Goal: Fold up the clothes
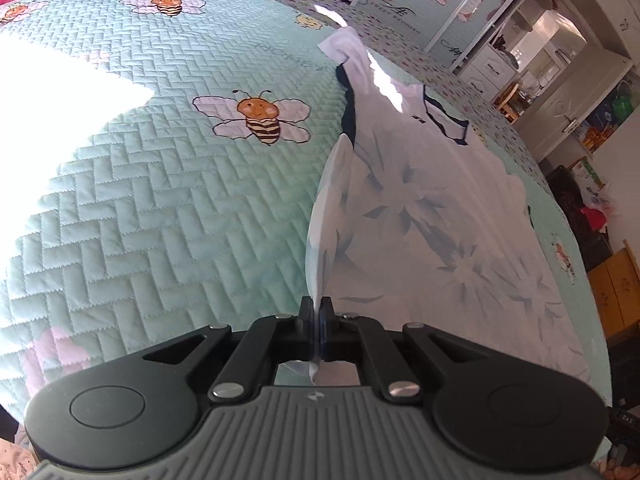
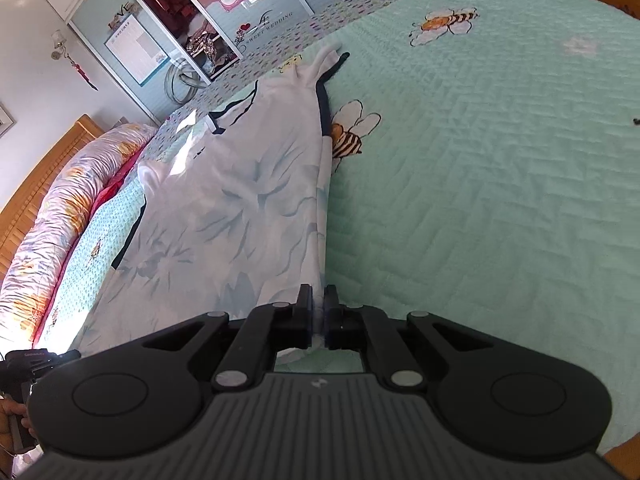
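My left tongs and right tongs each pinch the shirt's hem corners, lifting it taut off the bed for folding.

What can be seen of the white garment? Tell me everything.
The white garment is thin, smooth fabric with a pale blue flower print and dark navy trim at neck and armholes. It lies spread lengthwise on the quilted mint bedspread. The left gripper and right gripper each pinch a near hem corner, lifting that edge.
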`<state>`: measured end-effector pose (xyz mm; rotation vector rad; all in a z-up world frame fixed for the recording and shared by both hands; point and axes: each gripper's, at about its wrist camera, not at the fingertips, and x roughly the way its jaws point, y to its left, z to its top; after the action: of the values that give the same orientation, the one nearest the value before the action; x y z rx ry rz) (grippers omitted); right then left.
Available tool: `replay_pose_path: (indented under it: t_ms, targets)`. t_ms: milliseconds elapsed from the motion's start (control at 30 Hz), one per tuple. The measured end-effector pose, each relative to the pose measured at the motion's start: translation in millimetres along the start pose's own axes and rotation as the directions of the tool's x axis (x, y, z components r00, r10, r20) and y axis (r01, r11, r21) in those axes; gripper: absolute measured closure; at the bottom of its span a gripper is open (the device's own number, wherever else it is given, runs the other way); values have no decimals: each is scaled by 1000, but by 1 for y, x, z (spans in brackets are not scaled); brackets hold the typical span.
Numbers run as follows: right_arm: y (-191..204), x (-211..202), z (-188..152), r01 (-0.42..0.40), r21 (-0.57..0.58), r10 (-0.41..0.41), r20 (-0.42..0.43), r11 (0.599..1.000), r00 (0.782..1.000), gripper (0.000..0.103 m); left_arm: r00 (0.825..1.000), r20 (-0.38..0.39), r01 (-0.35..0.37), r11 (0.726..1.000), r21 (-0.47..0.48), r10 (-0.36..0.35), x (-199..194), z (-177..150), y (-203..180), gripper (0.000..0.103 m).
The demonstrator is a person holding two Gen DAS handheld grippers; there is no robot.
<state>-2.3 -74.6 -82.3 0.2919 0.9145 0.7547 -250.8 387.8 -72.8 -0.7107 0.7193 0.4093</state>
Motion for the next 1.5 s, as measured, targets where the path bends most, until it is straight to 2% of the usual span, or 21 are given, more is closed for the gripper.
replay_pose_path:
  t_ms: [133, 233, 333, 367, 433, 500, 567, 633, 700, 767, 833, 933, 1033, 1067, 1100, 1133, 1200, 1267, 1333, 1400, 1500]
  targets:
    - [-2, -15, 6, 17, -21, -17, 8, 1000, 1000, 99, 1000, -25, 5, 1000, 26, -5, -16, -14, -12, 102]
    - [3, -15, 10, 39, -58, -38, 18, 998, 999, 98, 992, -74, -98, 992, 73, 104, 11, -20, -7, 101]
    - [8, -16, 13, 61, -95, -59, 30, 994, 998, 97, 983, -89, -157, 987, 12, 158, 27, -19, 7, 97]
    - [9, -16, 14, 69, -107, -65, 34, 992, 997, 95, 987, -52, -151, 988, -25, 149, 18, -17, 8, 97]
    - [12, -16, 16, 84, -131, -79, 42, 988, 996, 87, 978, 28, -206, 978, -21, 207, -4, -12, 0, 91]
    - [15, -17, 18, 99, -155, -92, 50, 983, 994, 87, 964, 119, -241, 970, 18, 237, -28, -3, -18, 78]
    - [18, -17, 21, 114, -178, -105, 59, 977, 993, 87, 970, 158, -197, 978, 68, 184, -40, 9, -39, 68]
    - [43, 4, 32, 27, -226, -29, -7, 974, 1000, 87, 987, 154, -79, 985, 155, 55, -39, 25, -70, 60]
    - [70, 28, 44, -74, -268, 53, -84, 961, 995, 86, 995, 86, 28, 969, 245, -50, -18, 35, -99, 39]
    - [96, 51, 56, -176, -301, 131, -164, 937, 978, 82, 991, -7, 127, 943, 309, -131, 11, 44, -122, 33]
    - [121, 85, 66, -255, -331, 174, -254, 908, 951, 82, 985, -126, 155, 935, 318, -121, 64, 52, -135, 33]
    - [140, 166, 77, -301, -351, 153, -390, 887, 908, 82, 965, -249, 161, 942, 293, -87, 137, 68, -139, 34]
    - [143, 254, 95, -291, -349, 100, -474, 891, 875, 84, 958, -284, 137, 946, 294, -50, 201, 93, -132, 34]
    - [142, 280, 104, -309, -332, 117, -490, 891, 864, 91, 955, -294, 131, 947, 293, -41, 221, 102, -130, 34]
    - [141, 302, 117, -346, -289, 167, -502, 893, 849, 103, 957, -279, 164, 944, 287, -81, 233, 114, -129, 32]
    - [139, 326, 133, -367, -238, 211, -499, 899, 841, 103, 962, -258, 168, 940, 296, -90, 241, 126, -131, 31]
    - [136, 369, 167, -367, -174, 256, -453, 914, 854, 103, 970, -225, 155, 948, 278, -93, 258, 151, -132, 33]
    - [135, 406, 200, -346, -144, 270, -381, 927, 884, 103, 977, -190, 133, 967, 217, -92, 274, 179, -132, 33]
    - [132, 439, 233, -309, -123, 263, -294, 943, 919, 103, 995, -97, 34, 974, 226, -12, 289, 201, -137, 33]
    - [139, 442, 244, -289, -143, 247, -254, 947, 935, 103, 998, -5, -65, 972, 225, 68, 304, 223, -141, 34]
    - [151, 443, 257, -259, -177, 223, -199, 949, 954, 99, 992, -12, -119, 978, 170, 123, 310, 241, -143, 37]
